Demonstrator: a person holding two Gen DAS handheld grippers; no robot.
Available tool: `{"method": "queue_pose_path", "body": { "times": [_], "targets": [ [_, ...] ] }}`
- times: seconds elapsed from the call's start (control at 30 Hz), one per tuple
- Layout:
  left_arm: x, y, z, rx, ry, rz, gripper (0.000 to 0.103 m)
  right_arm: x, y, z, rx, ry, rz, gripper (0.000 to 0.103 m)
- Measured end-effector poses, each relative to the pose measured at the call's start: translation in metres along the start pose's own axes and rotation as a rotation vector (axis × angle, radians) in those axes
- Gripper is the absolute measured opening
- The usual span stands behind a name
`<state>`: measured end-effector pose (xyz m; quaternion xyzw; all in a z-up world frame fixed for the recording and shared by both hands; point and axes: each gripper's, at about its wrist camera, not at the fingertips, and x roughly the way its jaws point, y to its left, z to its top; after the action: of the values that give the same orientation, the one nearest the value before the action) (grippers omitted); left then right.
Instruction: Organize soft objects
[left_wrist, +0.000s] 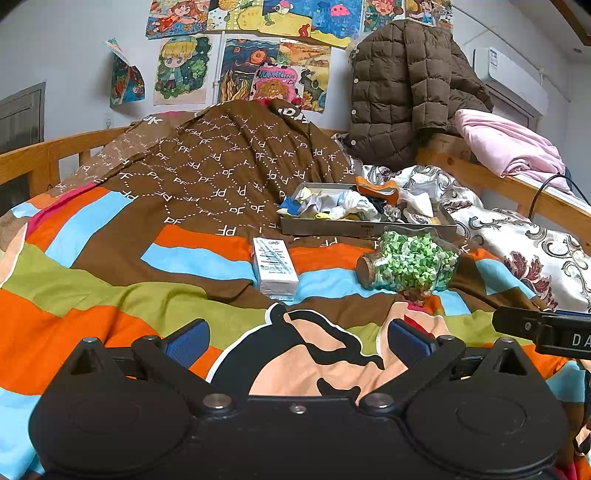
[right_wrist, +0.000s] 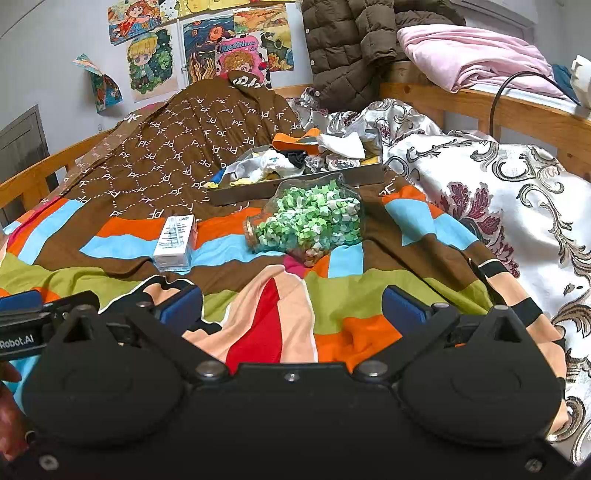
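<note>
Socks (left_wrist: 343, 206) and other cloth items lie heaped in a metal tray (left_wrist: 364, 228) toward the bed's (left_wrist: 110, 258) far right side. Near the tray's front edge: jar (left_wrist: 408, 266) on its side, white box (left_wrist: 275, 271) beside it. Left hand-held gripper (left_wrist: 297, 341): jaws apart, empty. Right hand-held gripper (right_wrist: 291, 306): jaws apart, empty.

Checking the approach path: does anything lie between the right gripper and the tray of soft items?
Yes. From the open right gripper, the glass jar of green paper stars lies on its side directly before the tray. The white box sits further left, off the line.
</note>
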<state>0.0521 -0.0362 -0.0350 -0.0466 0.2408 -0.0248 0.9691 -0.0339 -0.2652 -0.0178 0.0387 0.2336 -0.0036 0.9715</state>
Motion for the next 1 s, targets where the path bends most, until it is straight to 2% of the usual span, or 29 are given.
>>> {"method": "queue_pose_path", "body": {
  "times": [1.0],
  "targets": [
    [-0.0001, 0.0029, -0.0024, 0.007, 0.008, -0.007, 0.102, -0.0010, -0.0012, -0.0009, 0.005, -0.003, -0.003, 0.102]
  ]
}}
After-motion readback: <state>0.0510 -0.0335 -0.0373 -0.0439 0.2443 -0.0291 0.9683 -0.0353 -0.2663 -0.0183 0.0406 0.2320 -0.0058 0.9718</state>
